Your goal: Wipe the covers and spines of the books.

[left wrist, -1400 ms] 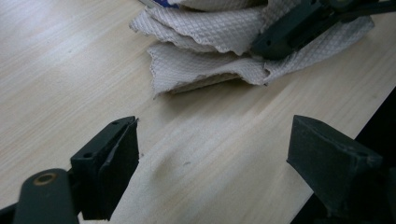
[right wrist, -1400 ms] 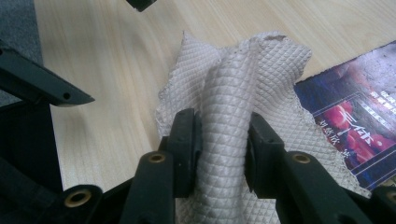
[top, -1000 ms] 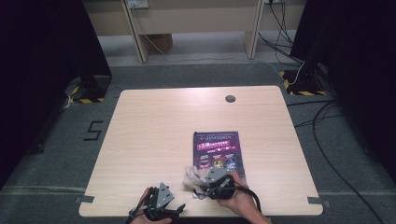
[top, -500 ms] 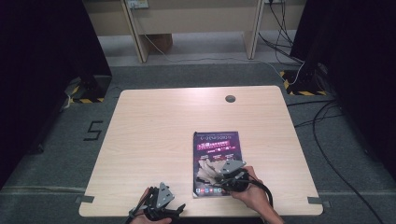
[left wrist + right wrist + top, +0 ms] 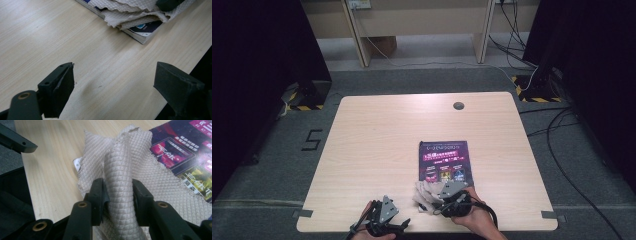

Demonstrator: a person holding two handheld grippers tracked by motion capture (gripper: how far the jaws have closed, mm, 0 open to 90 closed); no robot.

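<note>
Near the front edge of a pale wooden table [image 5: 377, 145], the right claw [image 5: 117, 195] held a bunched fold of a beige quilted cloth [image 5: 120, 170], its two black jaws pressed against either side of the gathered ridge. The rest of the cloth spread flat beyond the jaws, partly on the bare wood and partly over the near left corner of a dark magazine [image 5: 185, 152] with a purple and pink cover. From the high view, the cloth [image 5: 424, 192] lay at the near end of the magazine [image 5: 446, 161], just ahead of the person's right hand [image 5: 474, 212], which gripped the right claw [image 5: 447, 196] from behind. The magazine lay flat, right of the table's middle, its long sides running away from the person.

To the left, the left claw [image 5: 404, 224] rested low at the table's front edge, held by the person's left hand [image 5: 362, 232], near the right claw but apart from it. The left gripper view showed the left claw's [image 5: 113, 82] jaws standing wide apart over bare wood, with nothing between them; the cloth [image 5: 132, 12] and the corner of the magazine [image 5: 142, 31] lay farther off, toward the top of that view.

A small round grey grommet [image 5: 458, 105] sat in the table's far edge. Cables [image 5: 562, 150] trailed across the grey floor to the right.
</note>
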